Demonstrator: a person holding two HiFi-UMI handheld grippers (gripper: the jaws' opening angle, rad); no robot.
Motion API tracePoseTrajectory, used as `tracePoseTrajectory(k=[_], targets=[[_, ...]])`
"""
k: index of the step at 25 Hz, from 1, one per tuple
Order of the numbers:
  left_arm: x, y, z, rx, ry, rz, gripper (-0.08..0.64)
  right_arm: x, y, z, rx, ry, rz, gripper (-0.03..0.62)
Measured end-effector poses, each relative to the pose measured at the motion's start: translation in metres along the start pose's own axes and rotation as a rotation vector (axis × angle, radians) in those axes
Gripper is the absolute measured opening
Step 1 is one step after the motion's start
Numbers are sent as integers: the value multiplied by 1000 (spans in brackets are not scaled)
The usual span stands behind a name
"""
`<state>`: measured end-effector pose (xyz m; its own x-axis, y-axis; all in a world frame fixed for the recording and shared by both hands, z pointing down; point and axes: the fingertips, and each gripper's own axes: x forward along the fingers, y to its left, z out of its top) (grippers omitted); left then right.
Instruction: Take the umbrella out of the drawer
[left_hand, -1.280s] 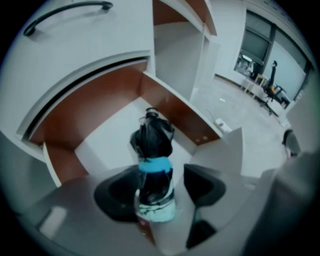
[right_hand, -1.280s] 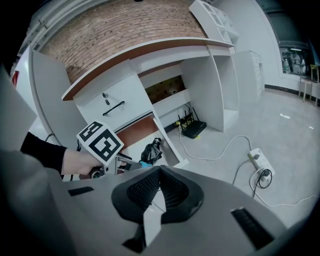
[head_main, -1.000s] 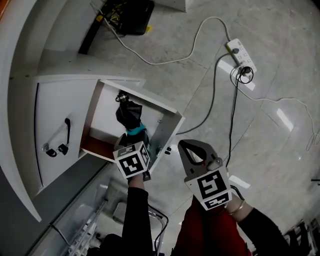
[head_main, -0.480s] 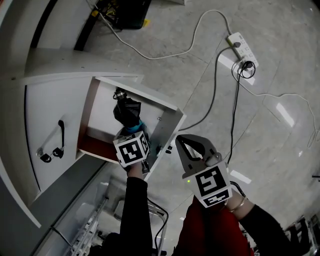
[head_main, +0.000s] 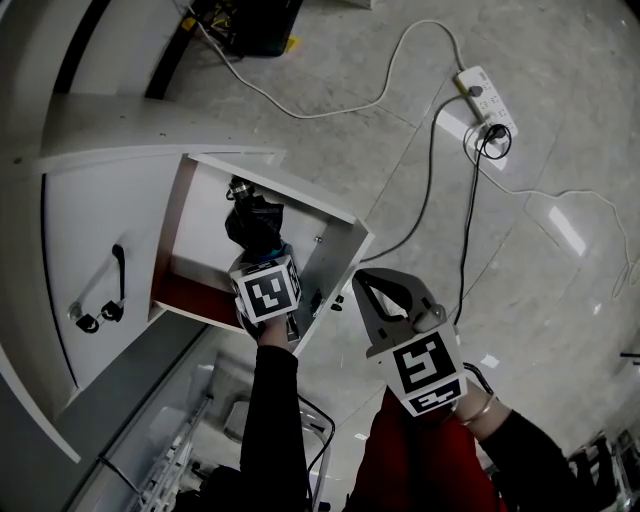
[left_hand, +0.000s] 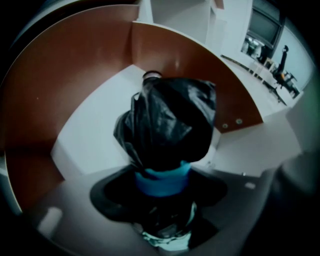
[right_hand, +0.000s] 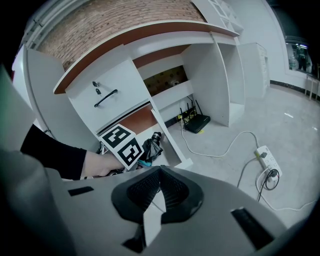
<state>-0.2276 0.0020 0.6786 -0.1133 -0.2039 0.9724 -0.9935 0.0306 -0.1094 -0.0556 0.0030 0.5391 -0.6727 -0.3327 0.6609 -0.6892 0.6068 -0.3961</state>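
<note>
Left claw (left_hand: 162, 182) is clamped on the folded black umbrella (left_hand: 167, 122) at its lower end, just beside the blue band. The umbrella stands nearly upright inside the open drawer (head_main: 335, 262), its top pointing along the claw's axis, apart from the brown side walls. Right claw (right_hand: 159, 172) hangs over the floor beside the drawer, jaw tips together, holding nothing.

Step in hand, as judged: extraction, with the grip made and the lift not yet complete. The next move calls for a straight pull up and out, keeping the loose canopy folds off the drawer rim.
</note>
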Motion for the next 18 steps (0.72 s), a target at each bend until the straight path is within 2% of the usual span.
tracePoseTrajectory(k=[6, 18], targets=[[8, -1, 3, 35, 6, -3, 301, 2, 0, 1, -8, 5, -8, -2], [-17, 0, 3, 18, -23, -67, 256, -7, 17, 0, -28, 15, -1, -2]])
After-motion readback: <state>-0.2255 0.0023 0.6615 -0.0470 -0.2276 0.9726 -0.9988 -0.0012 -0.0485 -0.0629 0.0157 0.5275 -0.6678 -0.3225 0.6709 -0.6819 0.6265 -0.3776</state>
